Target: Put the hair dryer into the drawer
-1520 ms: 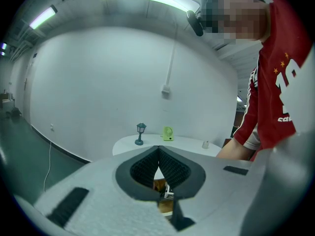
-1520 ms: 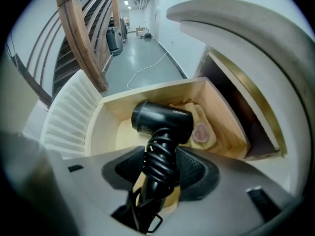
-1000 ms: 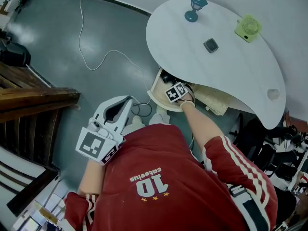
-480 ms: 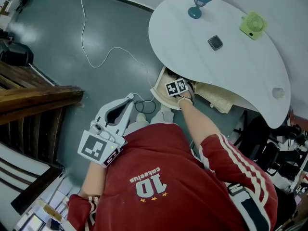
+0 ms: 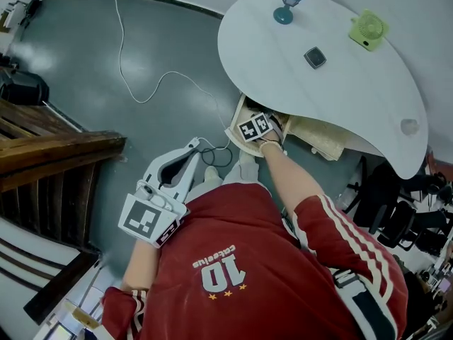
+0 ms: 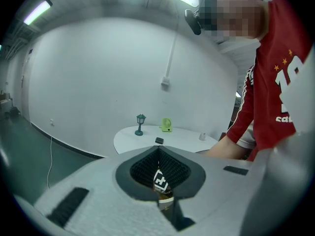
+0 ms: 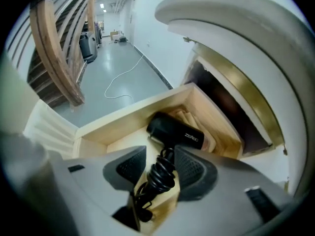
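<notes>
Black plastic catches the eye first: the hair dryer [image 7: 174, 132] lies inside the pale wooden drawer [image 7: 123, 117], which stands pulled out from under the white counter [image 5: 340, 83]. Its barrel points towards the drawer's back corner. Its coiled black cord [image 7: 158, 176] is bunched at the near end.

The right gripper [image 7: 160, 163] reaches steeply down into the drawer. Its jaws have just been closing, yet they stand apart, one on each side of the cord bundle. A sliver of drawer wood shows between the left pad and the cord, so they are not pinching it. I cannot tell whether the other pad touches.

The left gripper [image 6: 158, 151] is held out over the grey floor [image 5: 106, 69], well away from the drawer. Its jaws are pressed together at the tips, with nothing between them.

On the counter stand a small teal lamp [image 5: 287, 2] and a green fan [image 5: 368, 30], with a little dark square thing [image 5: 315, 57] between them and the near edge. A thin white cable [image 5: 141, 94] trails across the floor, and wooden stairs [image 5: 49, 154] rise to the left.
</notes>
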`<action>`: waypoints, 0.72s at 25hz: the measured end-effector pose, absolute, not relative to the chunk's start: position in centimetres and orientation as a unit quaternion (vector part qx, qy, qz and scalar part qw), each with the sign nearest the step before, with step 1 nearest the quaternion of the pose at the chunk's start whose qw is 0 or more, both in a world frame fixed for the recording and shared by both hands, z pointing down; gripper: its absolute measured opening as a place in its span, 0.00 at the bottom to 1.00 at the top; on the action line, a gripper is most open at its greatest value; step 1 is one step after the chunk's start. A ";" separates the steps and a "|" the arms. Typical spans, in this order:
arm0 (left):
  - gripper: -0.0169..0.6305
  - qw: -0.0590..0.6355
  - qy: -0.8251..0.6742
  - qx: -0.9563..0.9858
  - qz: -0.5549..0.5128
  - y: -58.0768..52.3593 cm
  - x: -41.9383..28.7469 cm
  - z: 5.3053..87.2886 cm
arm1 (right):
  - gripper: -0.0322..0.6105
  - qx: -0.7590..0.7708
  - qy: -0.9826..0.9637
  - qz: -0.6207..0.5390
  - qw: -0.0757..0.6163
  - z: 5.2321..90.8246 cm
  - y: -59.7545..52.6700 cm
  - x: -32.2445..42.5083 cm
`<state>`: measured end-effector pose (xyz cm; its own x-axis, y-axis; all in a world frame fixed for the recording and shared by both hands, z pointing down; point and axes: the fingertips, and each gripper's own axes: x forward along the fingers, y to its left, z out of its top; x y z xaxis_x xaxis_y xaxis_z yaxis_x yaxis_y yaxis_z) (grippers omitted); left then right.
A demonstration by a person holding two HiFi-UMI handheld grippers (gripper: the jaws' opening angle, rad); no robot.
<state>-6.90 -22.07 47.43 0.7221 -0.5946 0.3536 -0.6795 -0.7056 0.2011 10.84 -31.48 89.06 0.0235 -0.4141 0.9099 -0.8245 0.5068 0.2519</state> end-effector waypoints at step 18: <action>0.03 0.140 -0.309 0.939 0.052 -18.5 -12.6 45.6 | 0.32 0.525 -0.635 0.119 0.554 79.5 -23.8 15.0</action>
<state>-12.60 -18.47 45.60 0.8034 -0.5664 0.1837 -0.5953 -0.7695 0.2314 15.00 -23.83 79.50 0.1658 -0.5347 0.8286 -0.7982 0.4206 0.4311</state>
